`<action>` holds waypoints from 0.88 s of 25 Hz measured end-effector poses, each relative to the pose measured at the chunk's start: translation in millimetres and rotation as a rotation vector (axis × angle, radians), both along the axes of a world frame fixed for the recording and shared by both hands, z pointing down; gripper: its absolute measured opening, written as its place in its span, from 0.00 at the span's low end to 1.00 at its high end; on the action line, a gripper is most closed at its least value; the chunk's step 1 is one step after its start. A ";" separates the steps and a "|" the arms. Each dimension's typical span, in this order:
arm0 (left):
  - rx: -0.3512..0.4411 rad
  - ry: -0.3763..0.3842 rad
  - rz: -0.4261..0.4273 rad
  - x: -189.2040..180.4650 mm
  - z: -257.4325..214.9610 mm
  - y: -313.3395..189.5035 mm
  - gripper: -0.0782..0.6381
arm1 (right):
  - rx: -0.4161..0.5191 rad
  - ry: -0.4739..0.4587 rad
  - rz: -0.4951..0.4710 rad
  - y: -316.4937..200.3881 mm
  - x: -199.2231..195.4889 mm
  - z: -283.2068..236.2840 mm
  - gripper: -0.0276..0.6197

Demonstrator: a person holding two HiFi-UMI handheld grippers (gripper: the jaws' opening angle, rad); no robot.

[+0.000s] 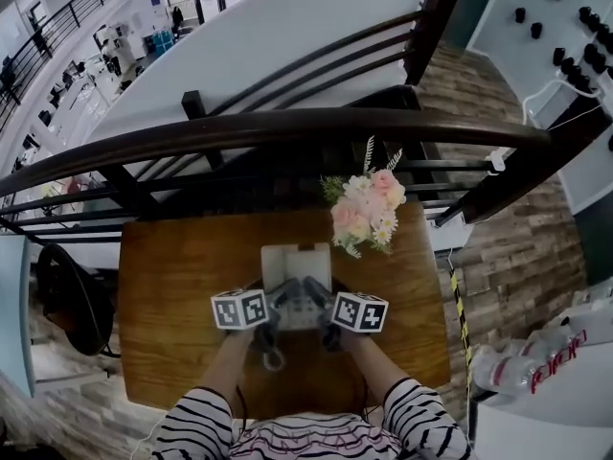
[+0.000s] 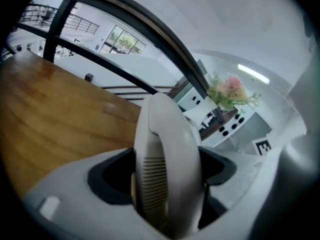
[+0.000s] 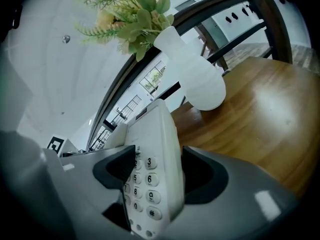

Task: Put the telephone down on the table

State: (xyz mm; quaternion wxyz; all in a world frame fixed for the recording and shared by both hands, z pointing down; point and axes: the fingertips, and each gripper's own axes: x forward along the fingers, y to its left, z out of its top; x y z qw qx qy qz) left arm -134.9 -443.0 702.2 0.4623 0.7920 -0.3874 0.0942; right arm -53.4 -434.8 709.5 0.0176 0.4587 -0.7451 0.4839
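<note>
A white telephone (image 1: pixel 296 264) is held between my two grippers over the middle of the brown wooden table (image 1: pixel 172 295). My left gripper (image 1: pixel 272 307) is shut on the phone's left side, where the handset (image 2: pixel 167 164) fills the gap between the jaws. On the other side, the right gripper (image 1: pixel 324 307) is shut on the keypad edge (image 3: pixel 150 176). Whether the phone's base touches the tabletop cannot be told. A looped cord (image 1: pixel 274 358) hangs near the hands.
A white vase of pink flowers (image 1: pixel 369 209) stands on the table just right of and beyond the phone. A dark curved railing (image 1: pixel 287 127) runs along the table's far edge. Bare wood (image 2: pixel 55 119) lies to the left of the phone.
</note>
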 end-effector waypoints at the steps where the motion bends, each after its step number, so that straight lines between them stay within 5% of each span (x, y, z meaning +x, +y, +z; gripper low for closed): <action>1: -0.001 -0.002 -0.002 -1.0 3.6 -6.3 0.65 | 0.000 0.002 -0.002 -6.0 -0.4 2.5 0.50; 22: -0.053 -0.015 -0.019 3.0 34.1 -93.9 0.65 | -0.030 0.051 0.000 -95.1 6.8 28.1 0.49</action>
